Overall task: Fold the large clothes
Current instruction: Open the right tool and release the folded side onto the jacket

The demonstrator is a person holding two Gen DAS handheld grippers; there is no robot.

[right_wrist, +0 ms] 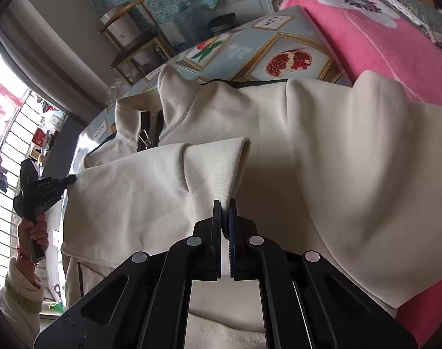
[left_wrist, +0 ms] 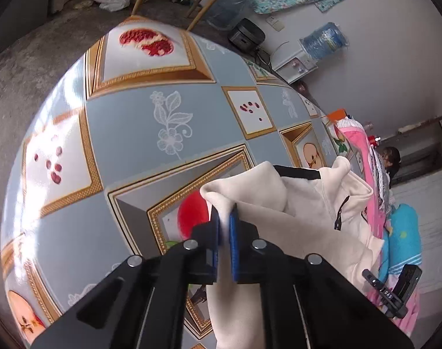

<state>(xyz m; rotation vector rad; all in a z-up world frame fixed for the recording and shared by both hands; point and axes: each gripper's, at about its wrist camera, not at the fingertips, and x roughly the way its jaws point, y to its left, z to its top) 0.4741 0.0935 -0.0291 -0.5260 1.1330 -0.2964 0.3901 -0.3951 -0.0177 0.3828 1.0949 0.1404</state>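
I have my left claw [left_wrist: 224,226] pinching a fold of the cream jacket [left_wrist: 302,221] at its outer edge, over the patterned tablecloth [left_wrist: 168,116]. My right claw [right_wrist: 225,212] is pressed together on another ridge of the same jacket [right_wrist: 322,151], which lies spread across the table with its dark zip [right_wrist: 146,133] facing up and a pink blanket [right_wrist: 395,43] just beside it. From the right view I see my left hand [right_wrist: 35,232] gripping its handle at the far edge of the cloth. Both grips look thin to me: only a narrow pleat sits between the pads, so a brisk lift could let the fabric slide out. If my two hands travel unevenly, the fold will likely come out skewed. The jacket's hem touches the pink blanket, so I judge dragging could pull that along too
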